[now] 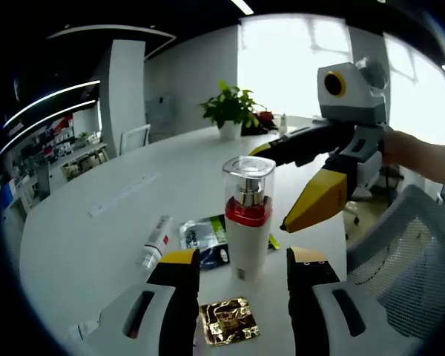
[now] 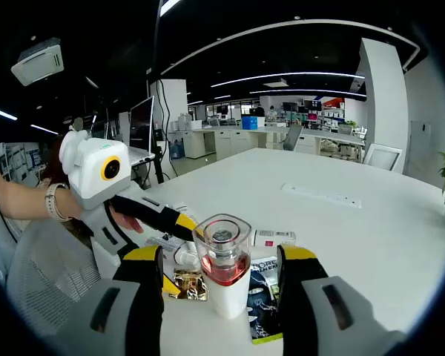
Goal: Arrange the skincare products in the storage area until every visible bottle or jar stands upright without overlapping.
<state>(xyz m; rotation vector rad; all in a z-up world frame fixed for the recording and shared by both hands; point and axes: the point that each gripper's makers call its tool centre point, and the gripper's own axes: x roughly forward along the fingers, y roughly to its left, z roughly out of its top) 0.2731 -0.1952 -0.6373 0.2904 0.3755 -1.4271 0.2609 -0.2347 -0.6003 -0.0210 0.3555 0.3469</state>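
Left of the pump bottle (image 1: 247,217) a small tube (image 1: 156,242) lies flat on the white table (image 1: 96,222). The bottle stands upright, long axis vertical, just ahead between the wide jaws of the left gripper (image 1: 242,271). The right gripper (image 2: 221,271), also wide and empty, frames it closer from the opposite side.

White pump bottle (image 1: 247,215), red collar, clear cap; perhaps gold sachet (image 1: 226,320).

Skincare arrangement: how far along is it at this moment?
Done: the pump bottle stands upright on the table. In hand: nothing; both the left tool and the right tool are open, jaws flanking that bottle. Left: the white tube lies flat, and the dark sachet and gold packet lie beside the bottle.
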